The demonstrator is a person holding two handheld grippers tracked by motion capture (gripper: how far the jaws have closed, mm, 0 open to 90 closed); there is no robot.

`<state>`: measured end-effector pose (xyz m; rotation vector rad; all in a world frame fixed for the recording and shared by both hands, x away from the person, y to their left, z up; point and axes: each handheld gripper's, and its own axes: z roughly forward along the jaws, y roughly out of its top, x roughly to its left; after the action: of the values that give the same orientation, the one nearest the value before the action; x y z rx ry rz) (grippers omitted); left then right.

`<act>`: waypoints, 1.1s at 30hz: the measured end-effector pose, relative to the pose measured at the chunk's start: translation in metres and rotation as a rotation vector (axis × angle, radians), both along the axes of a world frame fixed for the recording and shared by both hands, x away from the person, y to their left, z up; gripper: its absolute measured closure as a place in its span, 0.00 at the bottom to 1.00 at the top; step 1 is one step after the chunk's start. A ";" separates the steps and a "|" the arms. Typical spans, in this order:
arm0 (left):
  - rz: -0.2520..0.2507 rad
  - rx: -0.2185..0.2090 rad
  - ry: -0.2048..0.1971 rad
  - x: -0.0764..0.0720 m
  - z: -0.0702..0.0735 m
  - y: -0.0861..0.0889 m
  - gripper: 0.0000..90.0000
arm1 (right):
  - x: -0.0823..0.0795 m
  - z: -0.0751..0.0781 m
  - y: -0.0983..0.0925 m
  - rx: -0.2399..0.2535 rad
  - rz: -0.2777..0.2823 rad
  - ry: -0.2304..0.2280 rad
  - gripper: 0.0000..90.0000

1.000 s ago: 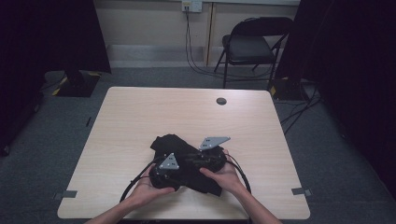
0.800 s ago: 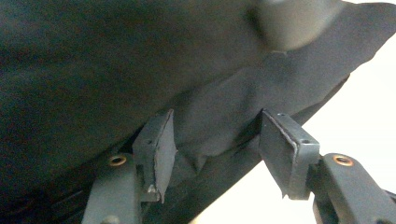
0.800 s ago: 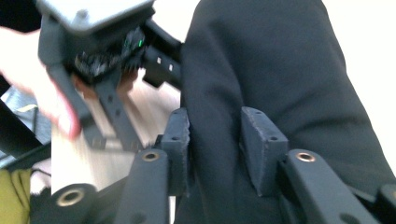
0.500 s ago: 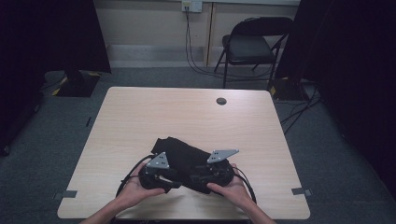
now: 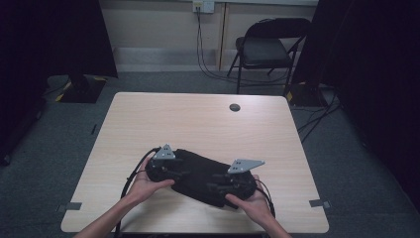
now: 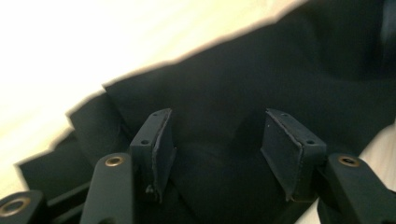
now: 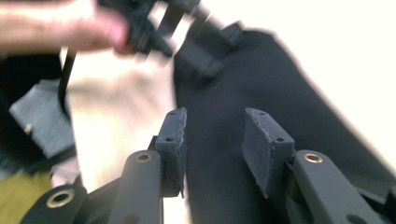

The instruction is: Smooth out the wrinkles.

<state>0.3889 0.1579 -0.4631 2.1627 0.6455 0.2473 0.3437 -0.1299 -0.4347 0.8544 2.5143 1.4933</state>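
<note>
Working the black cloth (image 5: pixel 198 173) on the counter (image 5: pixel 198 124)

You are holding both the left tool (image 6: pixel 217 140) and right tool (image 7: pixel 212 140) released over it, at 6 o'clock.

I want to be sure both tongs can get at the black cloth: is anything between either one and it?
Nothing visible. The left tongs and right tongs both stand open directly over the black cloth, with only cloth between their pads.

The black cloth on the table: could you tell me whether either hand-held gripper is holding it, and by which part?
Neither holds it. The left hand-held gripper and the right hand-held gripper hover over the black cloth with jaws apart, pads pressing nothing.
</note>
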 end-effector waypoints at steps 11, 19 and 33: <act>0.014 -0.024 -0.010 -0.016 0.007 0.008 0.42 | -0.012 -0.034 -0.008 -0.182 -0.148 0.046 0.47; 0.020 0.032 -0.016 -0.013 -0.006 0.007 0.45 | -0.003 -0.047 -0.004 -0.212 -0.186 0.049 0.34; 0.111 0.014 -0.026 0.021 -0.017 0.011 0.47 | 0.045 -0.059 -0.001 -0.168 -0.206 0.011 0.34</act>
<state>0.4096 0.1687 -0.4797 2.1359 0.7520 0.3397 0.3885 -0.1310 -0.4936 1.0573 2.4293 1.1997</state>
